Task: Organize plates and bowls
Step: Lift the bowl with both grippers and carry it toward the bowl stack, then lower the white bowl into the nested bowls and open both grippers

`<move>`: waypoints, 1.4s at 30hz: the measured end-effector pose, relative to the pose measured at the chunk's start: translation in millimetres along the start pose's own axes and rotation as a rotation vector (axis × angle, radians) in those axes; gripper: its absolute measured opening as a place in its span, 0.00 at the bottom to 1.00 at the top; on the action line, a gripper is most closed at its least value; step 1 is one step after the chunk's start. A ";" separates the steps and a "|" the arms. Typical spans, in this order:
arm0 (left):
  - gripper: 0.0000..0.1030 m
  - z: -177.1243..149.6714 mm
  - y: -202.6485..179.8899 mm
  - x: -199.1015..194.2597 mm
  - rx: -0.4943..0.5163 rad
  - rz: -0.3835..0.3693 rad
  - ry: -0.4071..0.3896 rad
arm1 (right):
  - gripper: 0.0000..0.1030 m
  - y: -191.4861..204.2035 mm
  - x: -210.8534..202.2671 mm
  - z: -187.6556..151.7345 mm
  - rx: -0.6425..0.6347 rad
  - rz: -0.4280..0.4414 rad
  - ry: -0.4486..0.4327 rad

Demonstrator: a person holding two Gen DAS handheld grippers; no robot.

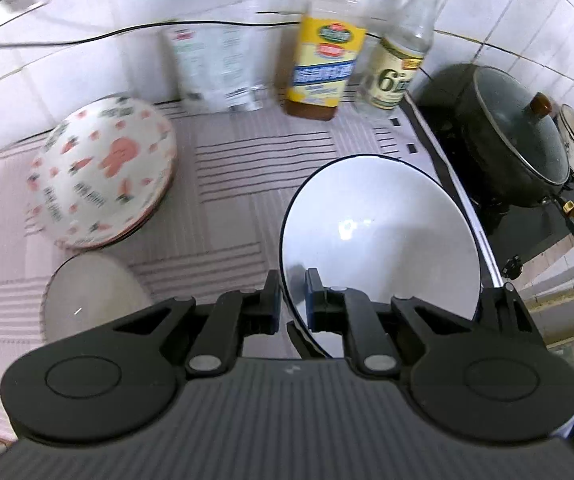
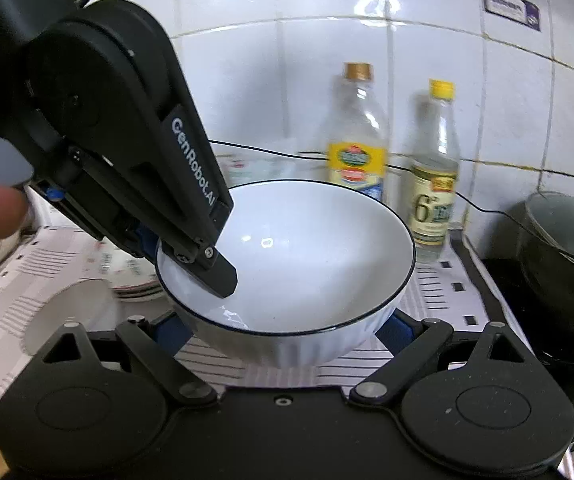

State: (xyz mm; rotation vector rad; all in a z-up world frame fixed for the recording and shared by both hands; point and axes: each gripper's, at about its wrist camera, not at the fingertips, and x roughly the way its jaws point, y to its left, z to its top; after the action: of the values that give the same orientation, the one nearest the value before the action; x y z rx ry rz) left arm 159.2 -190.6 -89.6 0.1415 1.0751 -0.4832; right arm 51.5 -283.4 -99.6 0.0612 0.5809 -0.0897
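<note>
1. Far left on the striped cloth [image 1: 223, 184], a stack of plates [image 1: 103, 172] with a pink cartoon pattern lies together. I judge this part of the tidying done. How many plates are in it I cannot tell.
2. Just in front of that stack, a plain pale dish [image 1: 91, 296] sits alone, blurred. It probably remains to be sorted.
3. In the middle, my left gripper [image 1: 291, 300] pinches the near rim of the white bowl [image 1: 383, 236], one finger inside and one outside, pressed tight on the wall.
4. The white bowl, with its thin dark rim, hangs above the cloth, tilted a little, clear of the plate stack.
5. My right gripper [image 2: 283, 328] sits around the bowl's base from below, fingers spread wide on either side. Whether the pads press the bowl I cannot tell.
6. Behind, two bottles [image 1: 327, 60] stand against the tiled wall.
7. Far right, a lidded dark pot [image 1: 515, 136] sits on the stove.
8. By my reading, the task is midway: the bowl has no resting place yet.
</note>
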 end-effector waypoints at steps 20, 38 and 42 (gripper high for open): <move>0.10 -65.1 126.9 -49.1 -0.280 0.083 0.004 | 0.94 105.0 2.5 4.0 -0.111 0.273 0.057; 0.11 -67.6 182.4 -2.7 -0.414 0.130 0.067 | 0.94 140.1 64.8 2.1 -0.256 0.378 0.182; 0.11 -65.0 181.6 5.1 -0.401 0.158 0.071 | 0.93 146.3 73.7 -0.4 -0.332 0.351 0.199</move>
State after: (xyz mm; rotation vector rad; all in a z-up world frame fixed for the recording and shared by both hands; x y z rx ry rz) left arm 189.3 -8.8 -146.9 -0.1115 1.1991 -0.1153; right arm 127.5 -142.9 -135.8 -0.1528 0.7691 0.3576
